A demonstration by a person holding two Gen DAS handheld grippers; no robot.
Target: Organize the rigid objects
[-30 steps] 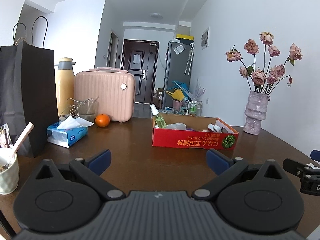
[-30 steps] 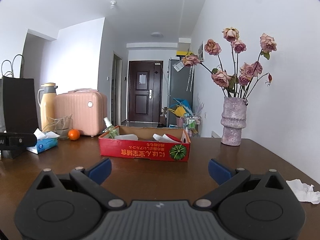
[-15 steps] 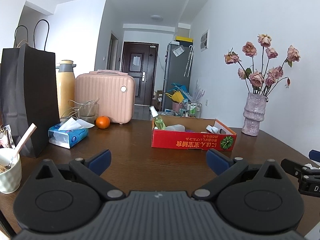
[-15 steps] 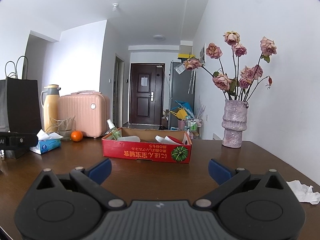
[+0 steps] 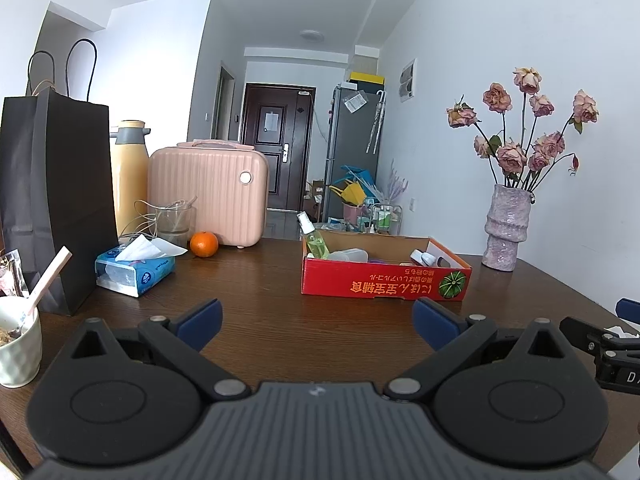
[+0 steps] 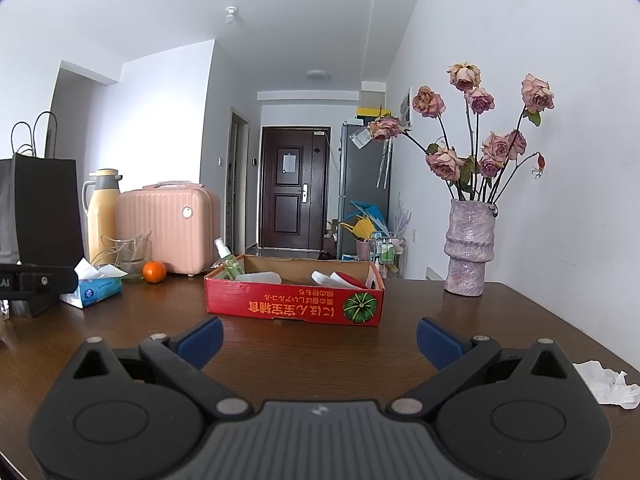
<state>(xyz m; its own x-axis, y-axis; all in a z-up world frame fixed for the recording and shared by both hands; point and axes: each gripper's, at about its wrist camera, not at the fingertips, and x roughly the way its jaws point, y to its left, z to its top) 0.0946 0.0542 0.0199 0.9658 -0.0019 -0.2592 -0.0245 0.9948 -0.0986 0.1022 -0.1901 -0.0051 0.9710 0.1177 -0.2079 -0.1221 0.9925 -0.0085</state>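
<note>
Two hand-held grippers are hovering low over the dark wooden counter (image 5: 280, 320), both with their blue-padded fingers spread wide and nothing between them. Left hand-held gripper (image 5: 318, 318) is facing the red cardboard box (image 5: 384, 284), which is sitting further back on the counter, well apart from its fingertips. Right hand-held gripper (image 6: 320, 338) is pointing at the same box (image 6: 294, 306) from a little nearer, also without touching it.

Inside the box a green spray bottle (image 5: 314, 238) is leaning at the left end, a pale plastic container (image 5: 348, 255) is lying beside it, and some white and red items (image 6: 340, 279) are resting at the right end; what these last ones are is hard to tell from this low angle.

Left of the box, an orange (image 5: 204, 243) is sitting in front of a pink case (image 5: 208, 196), with a blue tissue pack (image 5: 134, 272) nearer the camera and a black paper bag (image 5: 56, 200) standing beside a yellow flask (image 5: 128, 176). A white cup (image 5: 18, 344) with a stick in it is standing at the left edge. A purple vase (image 6: 470, 246) of dried roses is standing to the right of the box, and a crumpled tissue (image 6: 606, 384) is lying near the right hand-held gripper.
</note>
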